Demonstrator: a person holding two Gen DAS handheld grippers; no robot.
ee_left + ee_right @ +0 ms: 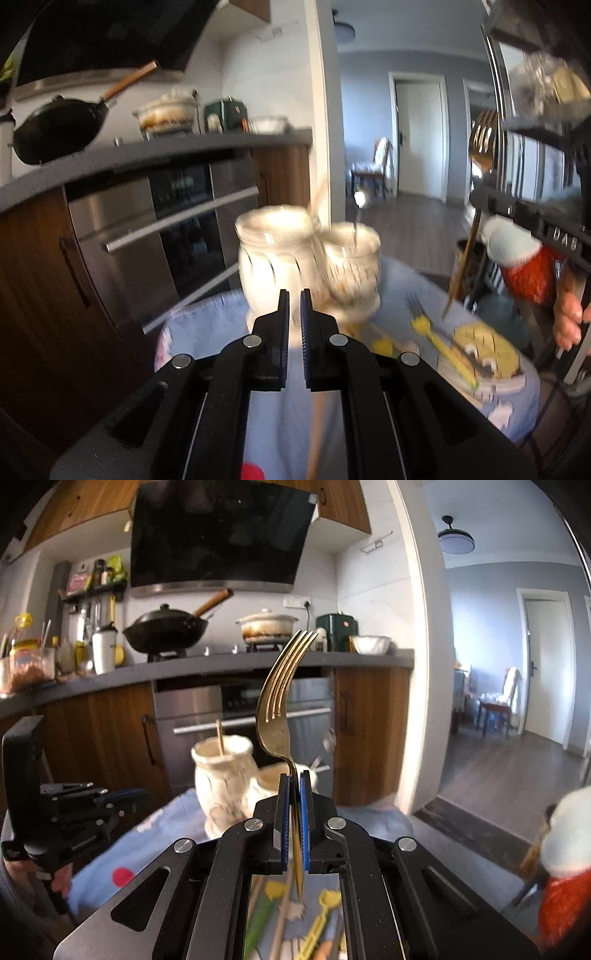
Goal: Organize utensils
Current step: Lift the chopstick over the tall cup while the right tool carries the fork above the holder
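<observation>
The right gripper (294, 775) pinches a gold fork (282, 698) by its neck, tines up, ready for a jar (223, 779). The left gripper (294, 295) is pressed together, perhaps on a thin chopstick (316, 424); blur hides it.

fork (282, 698): gold metal, four tines; upright, tines up, tilted slightly right; neck clamped between right gripper's pads, handle running down behind them.
tall jar (221, 779): cream, ribbed, on blue cloth; holds one wooden stick, upright.
short jar (351, 266): cream, patterned, touching tall jar's right side; holds a silver utensil, handle down.
second stick (319, 424): wooden, blurred, below left gripper's pads; whether gripped, cannot tell.
</observation>
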